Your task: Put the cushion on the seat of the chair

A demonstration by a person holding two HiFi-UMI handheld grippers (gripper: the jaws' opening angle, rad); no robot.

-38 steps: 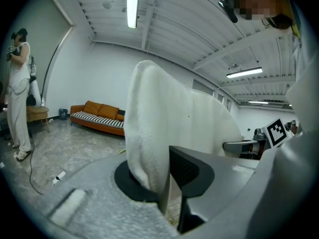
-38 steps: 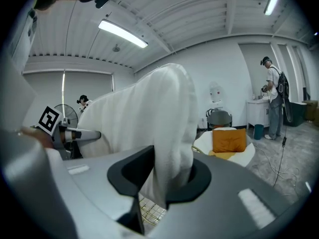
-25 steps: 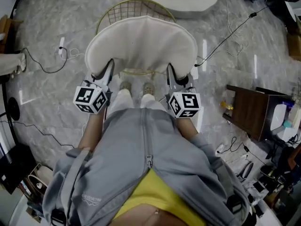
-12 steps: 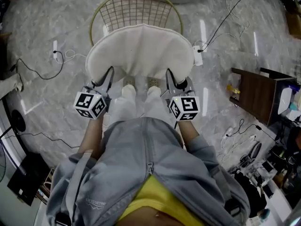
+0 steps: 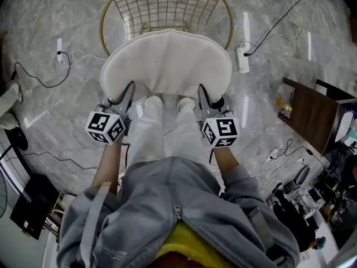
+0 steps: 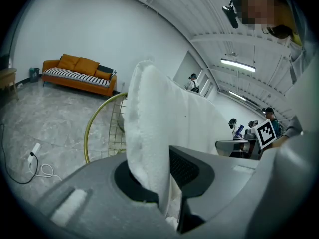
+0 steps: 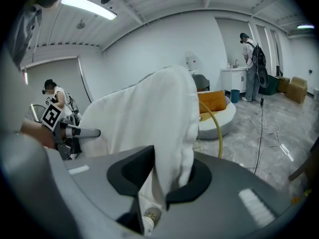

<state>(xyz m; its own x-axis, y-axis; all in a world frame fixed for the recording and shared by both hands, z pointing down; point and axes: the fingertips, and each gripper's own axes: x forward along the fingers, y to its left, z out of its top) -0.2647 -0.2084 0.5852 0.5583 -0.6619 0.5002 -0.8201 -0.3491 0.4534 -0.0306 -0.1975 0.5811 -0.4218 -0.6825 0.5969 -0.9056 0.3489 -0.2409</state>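
Note:
A white fluffy cushion (image 5: 166,63) hangs over the near part of a gold wire chair (image 5: 167,7), whose mesh seat shows beyond it. My left gripper (image 5: 127,91) is shut on the cushion's near left edge. My right gripper (image 5: 202,94) is shut on its near right edge. In the left gripper view the cushion (image 6: 164,123) rises from between the jaws of the left gripper (image 6: 164,183), with the chair's gold rim (image 6: 97,123) behind it. In the right gripper view the cushion (image 7: 149,118) stands pinched in the right gripper (image 7: 167,178).
A power strip (image 5: 242,60) and cables lie on the marble floor right of the chair. Another cable (image 5: 33,77) runs at the left. A dark wooden table (image 5: 312,113) stands at the right. An orange sofa (image 6: 79,73) lines the far wall. A person (image 7: 251,66) stands at the back.
Both grippers have come down with the cushion held between them. More of the chair's wire seat now shows beyond the cushion's far edge.

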